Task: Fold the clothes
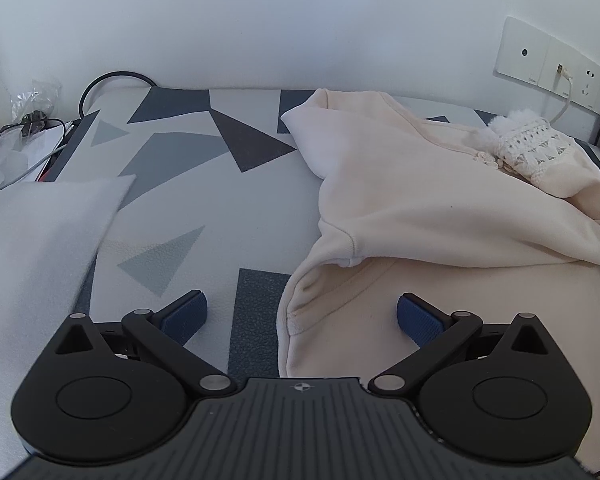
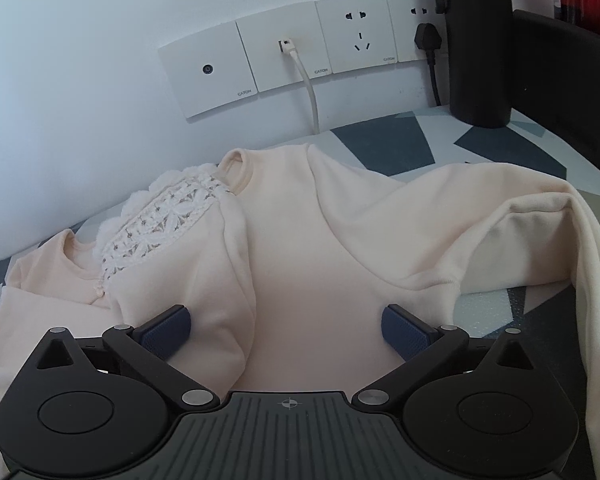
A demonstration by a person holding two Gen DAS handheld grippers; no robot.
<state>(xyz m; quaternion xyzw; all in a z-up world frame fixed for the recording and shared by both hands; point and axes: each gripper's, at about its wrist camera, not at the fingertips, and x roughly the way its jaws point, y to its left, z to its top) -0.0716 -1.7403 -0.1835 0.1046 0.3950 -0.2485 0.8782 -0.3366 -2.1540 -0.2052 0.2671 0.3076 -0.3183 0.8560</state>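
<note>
Cream sweatshirt (image 2: pixel 300 240) with lace collar (image 2: pixel 160 216) lies rumpled, sleeves folded inward

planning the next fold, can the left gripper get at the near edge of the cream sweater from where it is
Probably yes: the left gripper is open, and the cream sweater has its hem edge lying between the blue pads, nothing covering it.

Soft matt cream fleece top (image 2: pixel 300 248), lace trim (image 2: pixel 156 220), pebbled mat (image 1: pixel 256 312)
</note>
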